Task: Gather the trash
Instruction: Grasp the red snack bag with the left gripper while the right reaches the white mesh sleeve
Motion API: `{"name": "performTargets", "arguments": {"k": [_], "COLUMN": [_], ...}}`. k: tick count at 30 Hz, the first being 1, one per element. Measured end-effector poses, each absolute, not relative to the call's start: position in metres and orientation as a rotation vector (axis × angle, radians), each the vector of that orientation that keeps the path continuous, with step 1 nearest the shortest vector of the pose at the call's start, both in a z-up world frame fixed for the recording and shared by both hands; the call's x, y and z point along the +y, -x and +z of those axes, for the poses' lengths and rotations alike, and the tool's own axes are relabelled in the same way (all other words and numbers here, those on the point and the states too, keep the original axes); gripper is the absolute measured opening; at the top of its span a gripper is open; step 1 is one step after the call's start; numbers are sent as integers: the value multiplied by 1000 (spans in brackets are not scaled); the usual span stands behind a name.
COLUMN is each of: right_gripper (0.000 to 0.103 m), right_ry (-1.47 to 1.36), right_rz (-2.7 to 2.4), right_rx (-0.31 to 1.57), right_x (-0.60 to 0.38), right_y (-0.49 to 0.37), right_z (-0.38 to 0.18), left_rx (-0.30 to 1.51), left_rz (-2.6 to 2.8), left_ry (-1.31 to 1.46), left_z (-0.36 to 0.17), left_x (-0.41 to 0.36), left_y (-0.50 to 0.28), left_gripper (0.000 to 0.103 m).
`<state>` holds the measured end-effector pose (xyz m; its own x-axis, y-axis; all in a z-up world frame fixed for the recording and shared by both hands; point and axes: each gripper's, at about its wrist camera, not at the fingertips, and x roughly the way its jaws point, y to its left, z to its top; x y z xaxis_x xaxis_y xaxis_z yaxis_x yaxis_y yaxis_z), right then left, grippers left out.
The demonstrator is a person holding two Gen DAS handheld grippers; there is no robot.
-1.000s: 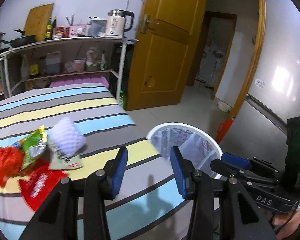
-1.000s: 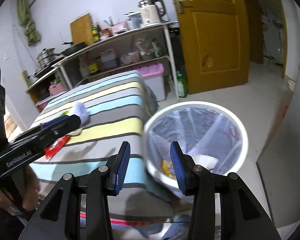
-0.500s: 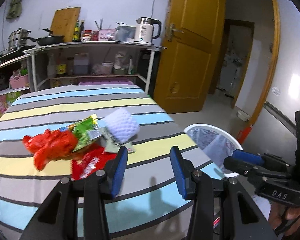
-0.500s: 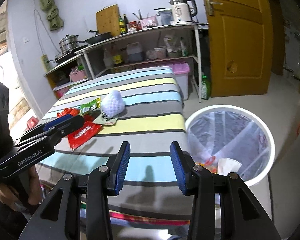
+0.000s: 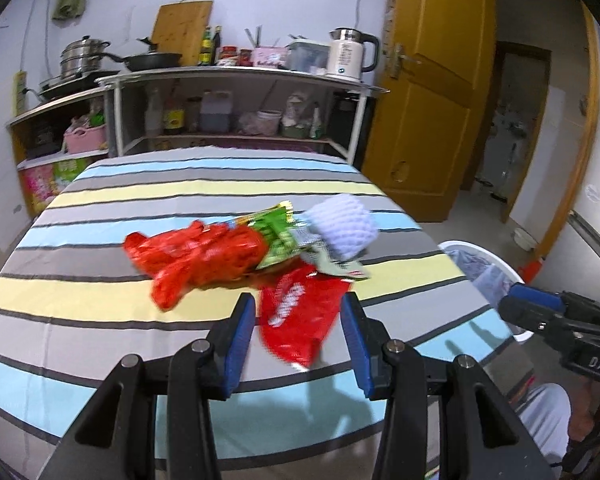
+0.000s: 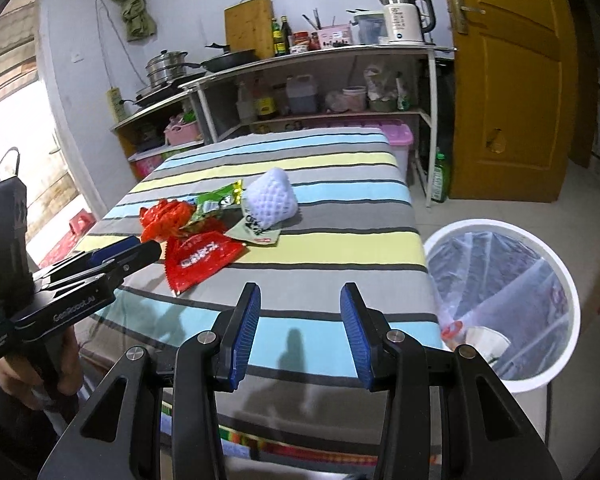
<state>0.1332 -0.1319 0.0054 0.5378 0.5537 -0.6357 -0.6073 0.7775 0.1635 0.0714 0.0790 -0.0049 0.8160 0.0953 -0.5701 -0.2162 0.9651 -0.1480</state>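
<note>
- Left wrist view: the left gripper (image 5: pixel 298 330) hangs over the near edge of the tabletop (image 5: pixel 100 292), fingers apart with nothing clamped, and the flat red wrapper (image 5: pixel 300 316) shows framed between them though untouched.
- The trash sits as one heap near the middle of the striped cloth: a crumpled red bag (image 5: pixel 198 258), a green packet (image 5: pixel 276 232), a grey-green sachet (image 5: pixel 334 266) and a white foam net (image 5: pixel 346 226), each overlapping its neighbour. Bunched like this, a single reach could start on the nearest piece, probably the red wrapper.
- Off the tabletop's right edge the bin (image 5: pixel 484 270) is partly visible, with the right gripper (image 5: pixel 534 300) in front of it.
- A second ago this view was centred on the bin and the heap lay far left; now the heap is centred and closer.
- Right wrist view: the right gripper (image 6: pixel 300 336) is over the near edge, fingers apart and empty.
- The lined bin (image 6: pixel 500 304) stands on the floor just beside the tabletop's right edge, handy for drops, and some litter is already inside.
- The left gripper (image 6: pixel 128 254) reaches in from the left, its tips beside the red wrapper (image 6: pixel 200 260).
- Earlier the bin filled this view's centre; it now sits to the right, the tabletop ahead.
</note>
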Motion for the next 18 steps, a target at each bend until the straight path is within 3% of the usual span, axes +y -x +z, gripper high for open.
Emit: {"name": "performTargets", "arguments": {"k": [18], "right_gripper": [43], "right_ry": [108], "right_rz": [709], "right_rx": [736], "right_x": [-107], "right_y": [-156], "right_z": [3], "left_rx": [738], "left_rz": [180], "left_ry": [239], "left_z": [-28], "left_x": [94], "left_y": [-112], "left_gripper": [46]}}
